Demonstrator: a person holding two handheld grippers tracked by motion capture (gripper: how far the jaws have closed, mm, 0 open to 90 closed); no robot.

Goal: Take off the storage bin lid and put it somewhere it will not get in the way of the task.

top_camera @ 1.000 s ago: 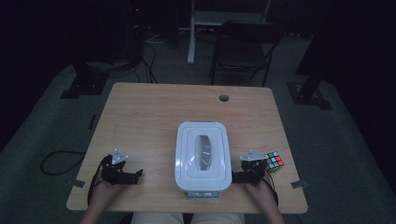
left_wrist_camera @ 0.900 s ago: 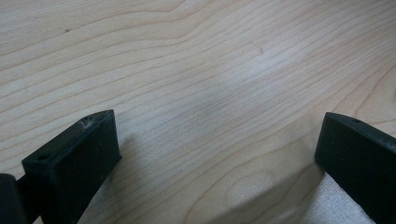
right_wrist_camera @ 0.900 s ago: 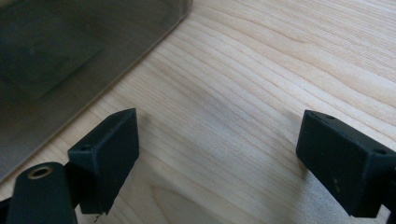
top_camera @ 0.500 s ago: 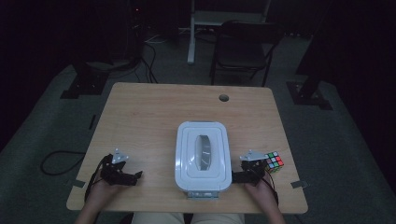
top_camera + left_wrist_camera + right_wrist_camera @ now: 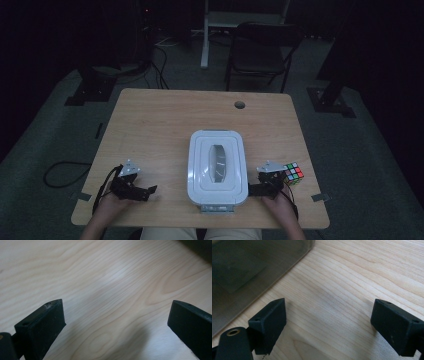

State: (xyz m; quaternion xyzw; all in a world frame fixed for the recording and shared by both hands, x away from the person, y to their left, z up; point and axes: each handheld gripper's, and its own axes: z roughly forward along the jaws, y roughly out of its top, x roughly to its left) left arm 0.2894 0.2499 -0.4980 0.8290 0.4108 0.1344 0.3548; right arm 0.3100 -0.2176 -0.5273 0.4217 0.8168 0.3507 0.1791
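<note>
A light wooden table [image 5: 165, 125] is seen from above, with a small round hole [image 5: 240, 105] set near its far edge. A white lidded container [image 5: 217, 169] is placed at the near middle of the table. The left gripper [image 5: 150, 191] is held low over bare wood at the near left, well apart from the container, and its jaws are spread wide with nothing between them. The right gripper [image 5: 251, 190] is held just beside the container's right wall, its jaws likewise parted and empty. A Rubik's cube [image 5: 293, 173] is found just right of that gripper.
</note>
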